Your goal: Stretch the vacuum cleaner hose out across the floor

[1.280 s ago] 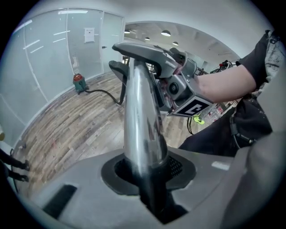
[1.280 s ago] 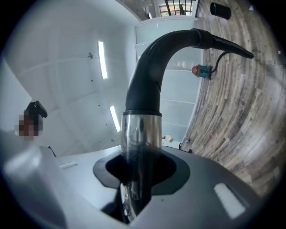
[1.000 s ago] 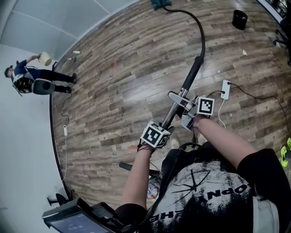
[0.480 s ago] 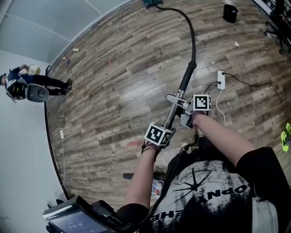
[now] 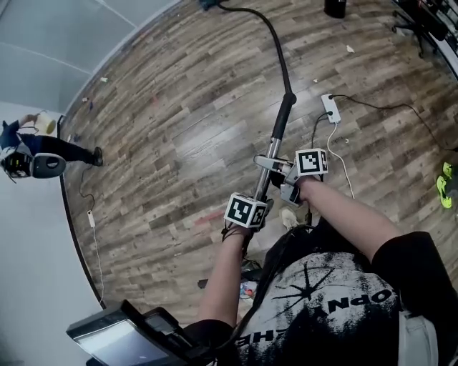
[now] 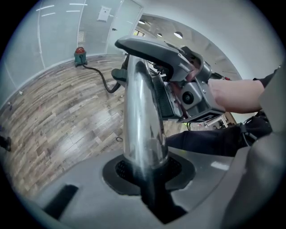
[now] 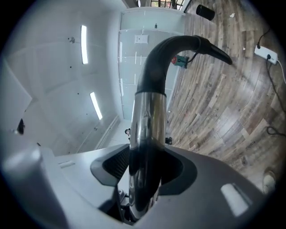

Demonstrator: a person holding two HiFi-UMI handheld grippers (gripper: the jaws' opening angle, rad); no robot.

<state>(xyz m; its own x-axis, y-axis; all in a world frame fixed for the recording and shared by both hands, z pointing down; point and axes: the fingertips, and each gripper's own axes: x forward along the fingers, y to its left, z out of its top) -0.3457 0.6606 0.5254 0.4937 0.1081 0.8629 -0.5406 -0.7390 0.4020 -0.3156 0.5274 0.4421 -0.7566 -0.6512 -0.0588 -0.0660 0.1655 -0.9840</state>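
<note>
1. Though the head view looks steeply down, the layout is clear. A chrome wand (image 5: pixel 270 154) runs from the person toward 12 o'clock and joins a black cuff (image 5: pixel 284 114). From there the black hose (image 5: pixel 280 61) curves to 11 o'clock, where the vacuum canister (image 5: pixel 209 3) sits by the far wall. The hose lies on the wood floor (image 5: pixel 179 129) in one long bow, not yet straight. The left gripper (image 5: pixel 254 204) is low on the wand. The right gripper (image 5: pixel 286 177) is just above it, beside the grey handle (image 5: pixel 266 163).
2. Left gripper view: the tongs are clamped narrow on the wand (image 6: pixel 142 120), a pad on each side. Hose (image 6: pixel 100 78) and canister (image 6: pixel 80 55) are at 10 o'clock.
3. Right gripper view: the tongs have just been opening. The wand (image 7: pixel 145 147) stands between them, but slack, with no real pinch. The cuff (image 7: pixel 178 44) arcs toward 1 o'clock.
4. Handling, as a judgement:
   - The wand is stiff and smooth, so likely slippery under the pads.
   - The hose looks light, limp and springy, and is apt to curl back.
   - The best hold is on the wand near the handle, or on the cuff.
   - Pull steadily away from the canister, which may trail along.
</note>
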